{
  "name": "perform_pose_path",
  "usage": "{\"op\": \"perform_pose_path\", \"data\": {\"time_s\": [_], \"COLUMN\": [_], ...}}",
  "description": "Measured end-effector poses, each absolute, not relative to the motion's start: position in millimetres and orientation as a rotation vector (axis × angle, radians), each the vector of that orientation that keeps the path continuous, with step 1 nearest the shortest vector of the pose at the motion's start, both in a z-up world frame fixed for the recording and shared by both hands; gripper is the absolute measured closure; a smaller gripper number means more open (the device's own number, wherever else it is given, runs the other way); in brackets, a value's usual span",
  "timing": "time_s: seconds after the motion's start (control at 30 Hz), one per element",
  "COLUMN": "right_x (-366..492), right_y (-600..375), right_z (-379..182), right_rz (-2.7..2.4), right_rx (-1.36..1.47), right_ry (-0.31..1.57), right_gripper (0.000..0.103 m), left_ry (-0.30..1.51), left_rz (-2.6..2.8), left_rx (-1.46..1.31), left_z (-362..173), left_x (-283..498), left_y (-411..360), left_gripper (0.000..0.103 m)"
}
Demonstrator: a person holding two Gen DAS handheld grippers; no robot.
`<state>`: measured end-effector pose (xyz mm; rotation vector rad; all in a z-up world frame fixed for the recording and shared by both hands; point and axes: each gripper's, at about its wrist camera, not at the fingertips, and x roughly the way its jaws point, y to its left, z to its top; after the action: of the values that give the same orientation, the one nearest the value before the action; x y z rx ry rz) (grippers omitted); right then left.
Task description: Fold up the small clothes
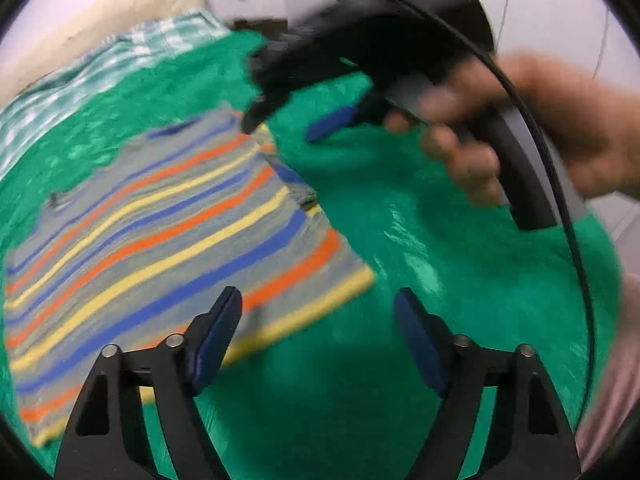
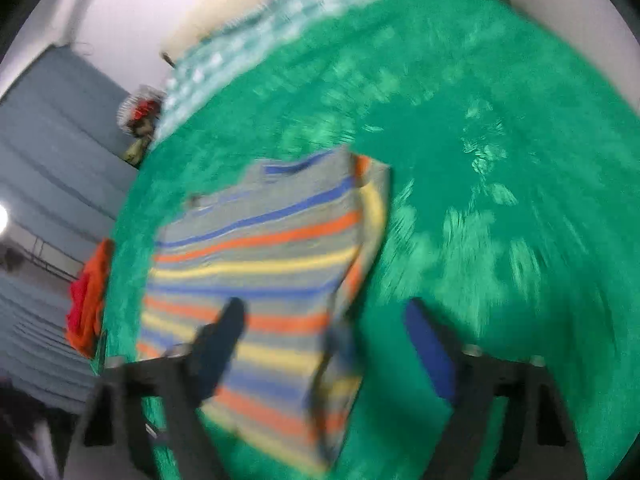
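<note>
A small shirt (image 1: 160, 220) with grey, blue, orange and yellow stripes lies flat on a green bedspread (image 1: 440, 260); its right side is folded inward. My left gripper (image 1: 318, 312) is open and empty above the shirt's lower right corner. My right gripper (image 1: 292, 130), held in a hand, is blurred and open above the shirt's upper right edge. In the right wrist view the shirt (image 2: 260, 264) lies below my open right gripper (image 2: 326, 320), whose fingers hold nothing. The bedspread (image 2: 480, 200) fills that view.
A green checked sheet (image 1: 100, 68) and a cream pillow (image 1: 120, 4) lie at the bed's far end. Red and orange clothes (image 2: 86, 300) hang at the bed's left edge. A grey-blue wall (image 2: 48, 140) stands on the left.
</note>
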<state>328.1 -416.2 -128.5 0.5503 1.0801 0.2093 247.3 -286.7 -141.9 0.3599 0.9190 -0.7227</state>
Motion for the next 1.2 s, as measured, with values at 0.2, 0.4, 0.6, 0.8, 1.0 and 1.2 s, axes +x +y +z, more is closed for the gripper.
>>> {"op": "perform_pose_path", "data": {"time_s": [0.2,0.4,0.6,0.8,1.0,1.2], "right_x": [395,406,426,466,494,488], "right_y": [-428,-405,-322,-181,-77,-83], "right_z": [-167,-137,-59,-52,-93,-111], "right_rz": [0.22,0.178,0.348,0.505,0.566,0.59], "right_rx": [0.69,0.599,0.499,0.397,0.327,0.459], "right_ry": [1.124,1.069,0.977,1.002,1.089,1.053], "right_gripper": [0.069,0.095,0.095,0.095,0.093,0.078], "left_ry": [0.938,0.879,0.831,0.878,0.964,0.94], "left_rz": [-0.695,-0.67,-0.518,-0.333,-0.201,-0.137], "left_rx": [0.346,0.108,-0.212,-0.354,-0.385,-0.45], "left_z": [-162,-121,-80,-101,-132,-126], "left_x": [264,265,264,265,265,247], "left_y": [-305,-239,-100,10,60,112], "left_gripper": [0.076,0.096,0.096,0.096,0.086,0.053]}}
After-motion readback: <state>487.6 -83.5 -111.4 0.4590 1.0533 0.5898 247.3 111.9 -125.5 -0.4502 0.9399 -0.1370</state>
